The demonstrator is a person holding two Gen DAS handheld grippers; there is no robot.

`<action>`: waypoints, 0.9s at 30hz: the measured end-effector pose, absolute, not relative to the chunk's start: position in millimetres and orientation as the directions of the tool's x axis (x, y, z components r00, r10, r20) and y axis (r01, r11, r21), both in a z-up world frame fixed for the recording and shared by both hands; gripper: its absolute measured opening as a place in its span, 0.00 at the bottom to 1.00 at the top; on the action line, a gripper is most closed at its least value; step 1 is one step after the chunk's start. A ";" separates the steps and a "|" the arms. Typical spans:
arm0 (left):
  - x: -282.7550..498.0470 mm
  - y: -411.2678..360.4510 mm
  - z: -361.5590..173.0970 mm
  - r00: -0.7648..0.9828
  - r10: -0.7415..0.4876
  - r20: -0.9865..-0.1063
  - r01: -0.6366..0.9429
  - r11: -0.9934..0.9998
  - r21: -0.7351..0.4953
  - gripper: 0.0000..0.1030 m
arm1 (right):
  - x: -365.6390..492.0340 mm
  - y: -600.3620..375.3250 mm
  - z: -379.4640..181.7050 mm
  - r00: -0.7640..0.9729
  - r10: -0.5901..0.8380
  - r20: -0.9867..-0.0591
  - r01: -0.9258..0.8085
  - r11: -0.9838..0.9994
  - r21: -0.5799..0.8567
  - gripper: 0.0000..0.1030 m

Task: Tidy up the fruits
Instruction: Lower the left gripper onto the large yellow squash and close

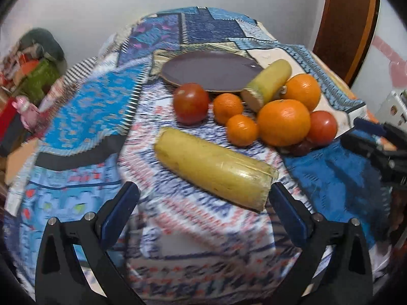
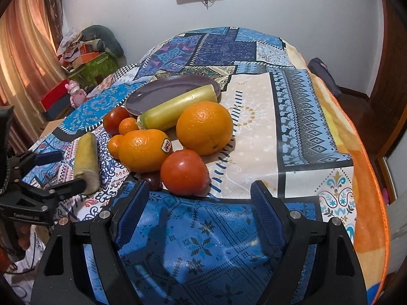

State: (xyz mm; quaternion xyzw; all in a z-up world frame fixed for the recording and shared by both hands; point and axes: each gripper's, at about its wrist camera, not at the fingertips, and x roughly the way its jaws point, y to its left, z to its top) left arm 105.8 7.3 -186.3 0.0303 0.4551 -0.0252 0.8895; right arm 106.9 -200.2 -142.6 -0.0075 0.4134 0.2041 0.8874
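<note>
Patterned tablecloth (image 2: 257, 137) — fruit beside purple plate (image 1: 211, 72), probably untouched.

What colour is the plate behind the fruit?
Dark purple, with a lighter rim; the plate is empty and shows best in the left wrist view.

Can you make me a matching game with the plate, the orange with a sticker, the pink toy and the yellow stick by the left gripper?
Things:
1. plate
2. stickered orange
3. pink toy
4. yellow stick

Clues:
A. beside the table, by the boxes
B. touching a tomato
C. purple, nothing inside it
D. lying apart from the fruit pile

Pairs: 1-C, 2-B, 3-A, 4-D
</note>
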 end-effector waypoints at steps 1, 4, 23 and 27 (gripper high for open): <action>103.5 9.7 -186.0 0.584 -0.016 -0.812 0.073 0.997 0.033 1.00 | 107.7 -199.6 -142.6 0.574 0.357 -0.737 -0.368 0.916 0.157 0.77; 101.3 22.3 -186.5 0.559 -0.050 -0.828 0.058 0.998 -0.021 1.00 | 109.0 -198.6 -142.9 0.569 0.365 -0.737 -0.369 0.914 0.168 0.77; 152.3 6.2 -187.3 0.540 -0.083 -0.838 -0.052 0.990 -0.131 0.96 | 108.5 -207.4 -135.7 0.585 0.378 -0.718 -0.356 0.915 0.191 0.77; 146.6 18.0 -196.9 0.538 -0.118 -0.835 -0.053 0.983 -0.174 0.83 | 112.2 -205.3 -138.4 0.580 0.374 -0.724 -0.358 0.915 0.185 0.77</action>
